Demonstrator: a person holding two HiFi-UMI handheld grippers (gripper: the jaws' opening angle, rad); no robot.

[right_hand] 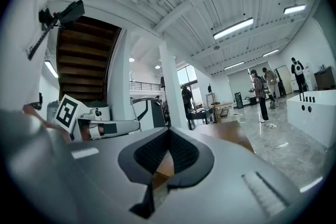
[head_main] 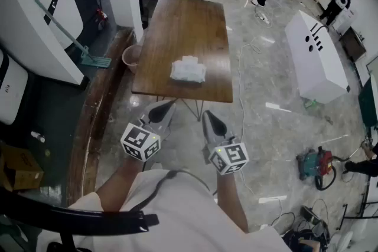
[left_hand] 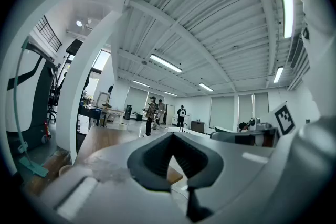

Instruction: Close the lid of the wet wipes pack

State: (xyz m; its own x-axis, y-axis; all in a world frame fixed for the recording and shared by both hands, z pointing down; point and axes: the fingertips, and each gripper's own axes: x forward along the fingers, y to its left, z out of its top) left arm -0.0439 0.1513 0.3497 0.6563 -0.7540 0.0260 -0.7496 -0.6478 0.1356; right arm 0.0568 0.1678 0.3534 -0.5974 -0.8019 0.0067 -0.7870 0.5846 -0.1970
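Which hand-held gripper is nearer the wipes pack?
Left, slightly. The left hand-held gripper sits just short of the table, left of the pack; the right hand-held gripper is further back, to its right.

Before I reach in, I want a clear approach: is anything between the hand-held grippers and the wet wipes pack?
Nothing visible. The wet wipes pack lies alone on the wooden table; the left hand-held gripper and right hand-held gripper, both shut, hang short of its near edge, only bare tabletop between.

wipes pack [head_main: 188, 71]: white | table [head_main: 177, 32]: brown woodgrain | left tongs [head_main: 170, 104], right tongs [head_main: 208, 116]: grey, black-white square markers
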